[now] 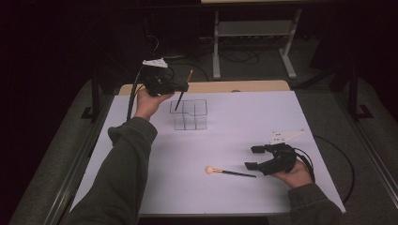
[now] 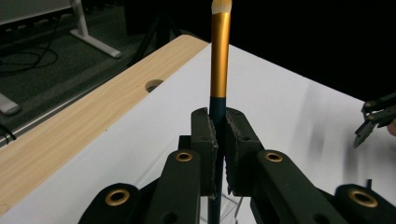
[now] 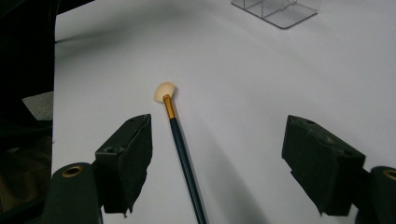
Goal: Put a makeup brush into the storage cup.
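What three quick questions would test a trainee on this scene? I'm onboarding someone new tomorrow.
1. True or false: the left tongs are shut on a brush.
2. Multiple choice: the second brush is A) inside the clear organiser, B) lying flat on the white table, C) clamped in the right tongs.
3. Which end of the held brush points up, bristles or handle?

Key: 1 true. 2 B; the right tongs stand open beside it. 3 Bristles; the handle end dips into the organiser.
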Motion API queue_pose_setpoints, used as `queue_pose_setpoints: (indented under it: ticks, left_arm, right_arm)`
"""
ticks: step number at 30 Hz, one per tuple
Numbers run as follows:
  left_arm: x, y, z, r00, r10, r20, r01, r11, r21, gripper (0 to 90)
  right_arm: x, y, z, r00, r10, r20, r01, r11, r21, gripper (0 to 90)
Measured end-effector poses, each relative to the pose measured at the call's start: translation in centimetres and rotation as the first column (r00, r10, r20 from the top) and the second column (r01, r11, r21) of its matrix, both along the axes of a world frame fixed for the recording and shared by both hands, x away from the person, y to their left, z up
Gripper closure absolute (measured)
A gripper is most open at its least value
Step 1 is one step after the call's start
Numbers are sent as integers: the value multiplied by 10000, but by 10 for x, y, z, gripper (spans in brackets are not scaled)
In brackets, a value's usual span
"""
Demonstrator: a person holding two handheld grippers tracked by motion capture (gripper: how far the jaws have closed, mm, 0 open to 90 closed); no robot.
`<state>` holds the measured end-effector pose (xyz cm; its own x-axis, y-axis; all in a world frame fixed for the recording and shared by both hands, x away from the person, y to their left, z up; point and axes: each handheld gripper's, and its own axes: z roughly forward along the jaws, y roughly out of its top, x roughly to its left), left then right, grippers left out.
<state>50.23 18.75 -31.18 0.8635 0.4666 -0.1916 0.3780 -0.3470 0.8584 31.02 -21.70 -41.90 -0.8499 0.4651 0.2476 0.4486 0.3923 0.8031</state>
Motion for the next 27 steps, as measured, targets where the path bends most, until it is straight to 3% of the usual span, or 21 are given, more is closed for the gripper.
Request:
queue_pose_setpoints:
  ticks: [27]
  left_arm:
    - [9, 2, -14, 9994, 139, -321, -129, 9995, 292, 831]
  right_arm:
    - [0, 0, 0, 10000, 21, 16, -21, 10000, 24, 236]
